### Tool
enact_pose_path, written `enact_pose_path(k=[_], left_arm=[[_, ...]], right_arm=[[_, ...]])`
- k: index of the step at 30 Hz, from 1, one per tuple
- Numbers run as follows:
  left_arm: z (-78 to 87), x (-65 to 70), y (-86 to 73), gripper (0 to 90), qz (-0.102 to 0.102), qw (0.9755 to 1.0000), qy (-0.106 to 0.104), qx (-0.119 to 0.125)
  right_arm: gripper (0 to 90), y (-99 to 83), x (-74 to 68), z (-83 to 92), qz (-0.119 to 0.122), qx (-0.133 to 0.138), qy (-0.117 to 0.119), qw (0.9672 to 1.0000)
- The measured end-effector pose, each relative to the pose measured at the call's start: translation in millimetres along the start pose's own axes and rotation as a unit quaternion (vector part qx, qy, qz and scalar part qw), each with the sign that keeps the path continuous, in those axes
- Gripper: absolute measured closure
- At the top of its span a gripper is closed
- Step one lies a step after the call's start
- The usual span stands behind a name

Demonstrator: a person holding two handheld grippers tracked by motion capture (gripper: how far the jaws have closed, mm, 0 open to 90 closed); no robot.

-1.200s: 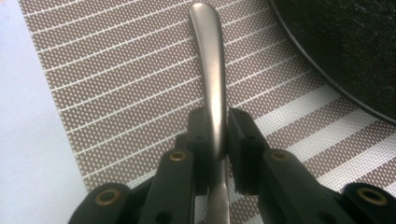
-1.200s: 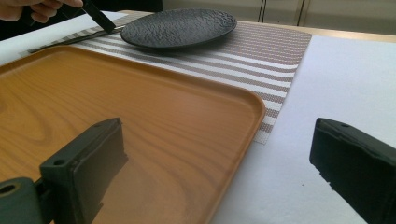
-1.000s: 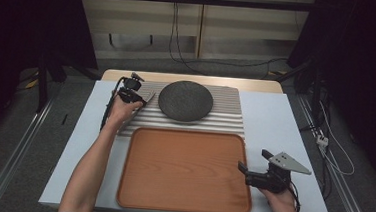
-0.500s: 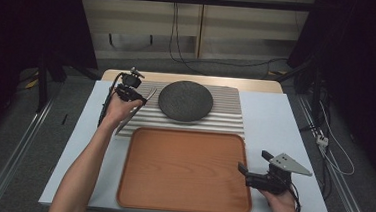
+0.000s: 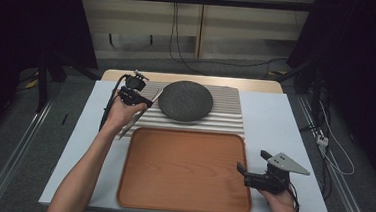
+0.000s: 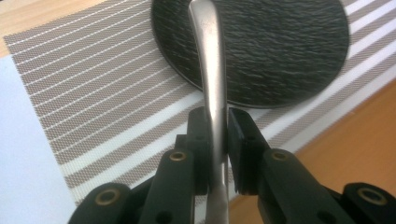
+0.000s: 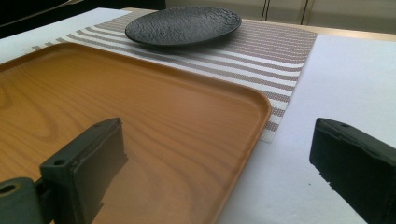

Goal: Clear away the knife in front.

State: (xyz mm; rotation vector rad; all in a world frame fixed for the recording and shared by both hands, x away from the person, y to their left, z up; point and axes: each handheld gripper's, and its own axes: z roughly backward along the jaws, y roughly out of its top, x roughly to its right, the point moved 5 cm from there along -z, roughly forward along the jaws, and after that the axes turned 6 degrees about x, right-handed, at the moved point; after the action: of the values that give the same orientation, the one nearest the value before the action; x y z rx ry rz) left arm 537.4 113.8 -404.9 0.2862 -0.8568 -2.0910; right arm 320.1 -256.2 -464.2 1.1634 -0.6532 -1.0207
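- The left gripper (image 5: pixel 143 104) has its jaws closed tight on a slim metal utensil (image 6: pixel 211 70), gripping it partway along the handle, with little gap left between the pads.
- In the high view the utensil hangs off the striped placemat (image 5: pixel 225 113), slanting down toward the left hand (image 5: pixel 118 113), just beside the left edge of the dark round plate (image 5: pixel 185 100).
- In my judgement the pick-up is done and the placing is still to come: the utensil is carried in the air, not yet laid on the plate, the placemat or the wooden tray (image 5: pixel 184 171), which holds nothing.
- The right gripper (image 5: pixel 252 173) rests at the tray's right edge, jaws wide apart with nothing between them.
- The working end of the utensil is cut off below the jaws in the left gripper view and too small in the high view, so I cannot tell whether it is a spoon, fork or knife.
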Motion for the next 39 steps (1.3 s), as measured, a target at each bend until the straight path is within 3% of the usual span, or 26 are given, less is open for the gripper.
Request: enact_pose_path(k=[7,9,13,15,18,20,23,24,26,27,30,34,36,39], left_arm=[[10.4,12.4,-7.9,79.8,-0.017,0.9998,0.0,0.008],[12.9,19.3,-11.2,79.8,-0.017,0.9997,-0.014,0.008],[18.0,29.9,-16.0,79.8,-0.026,0.9994,-0.019,0.01],[20.7,34.0,-18.3,79.8,-0.029,0.9994,-0.014,0.009],[24.8,39.1,-21.5,79.8,-0.015,0.9997,-0.005,0.021],[27.0,41.2,-25.5,79.8,-0.023,0.9996,-0.004,0.015],[27.3,46.8,-31.8,79.8,-0.013,0.9996,-0.002,0.023],[29.1,46.6,-34.4,79.8,-0.022,0.9996,-0.001,0.019],[28.9,49.0,-38.7,79.9,-0.019,0.9996,0.0,0.022],[27.3,51.9,-40.2,79.9,-0.007,0.9995,0.0,0.032],[27.5,57.4,-46.6,79.8,-0.027,0.9995,-0.004,0.015],[26.6,68.8,-54.3,79.8,-0.025,0.9993,-0.027,-0.003],[26.2,73.5,-57.3,79.9,-0.035,0.9991,-0.021,-0.008],[24.8,80.0,-61.9,79.8,-0.035,0.9988,-0.031,-0.012]], right_arm=[[3.1,-0.2,0.5,0.0,0.0,0.0,0.0,1.0],[3.1,-0.4,0.6,-0.5,0.002,-0.002,0.0,1.0],[3.1,-0.3,0.3,-1.8,0.0,-0.002,-0.002,1.0],[3.1,-0.2,-0.4,-1.7,0.001,-0.002,-0.001,1.0],[3.1,-0.2,-0.5,-1.2,0.001,-0.002,-0.001,1.0],[3.1,-0.3,0.1,-0.9,0.002,-0.002,-0.001,1.0],[3.1,-0.3,0.3,-0.7,0.002,-0.002,-0.001,1.0],[3.1,-0.3,0.2,-0.7,0.002,-0.002,-0.001,1.0],[3.1,-0.2,-0.4,-1.0,0.002,-0.001,-0.001,1.0],[3.1,-0.2,-0.6,-1.1,0.001,-0.001,0.0,1.0],[3.1,-0.2,-0.7,-1.8,0.001,-0.002,0.0,1.0],[3.1,-0.1,-0.9,-1.8,0.002,-0.002,0.0,1.0],[3.1,-0.3,-1.0,-1.8,0.001,-0.003,0.0,1.0],[3.1,-0.3,-1.0,-1.7,0.002,-0.003,0.001,1.0]])
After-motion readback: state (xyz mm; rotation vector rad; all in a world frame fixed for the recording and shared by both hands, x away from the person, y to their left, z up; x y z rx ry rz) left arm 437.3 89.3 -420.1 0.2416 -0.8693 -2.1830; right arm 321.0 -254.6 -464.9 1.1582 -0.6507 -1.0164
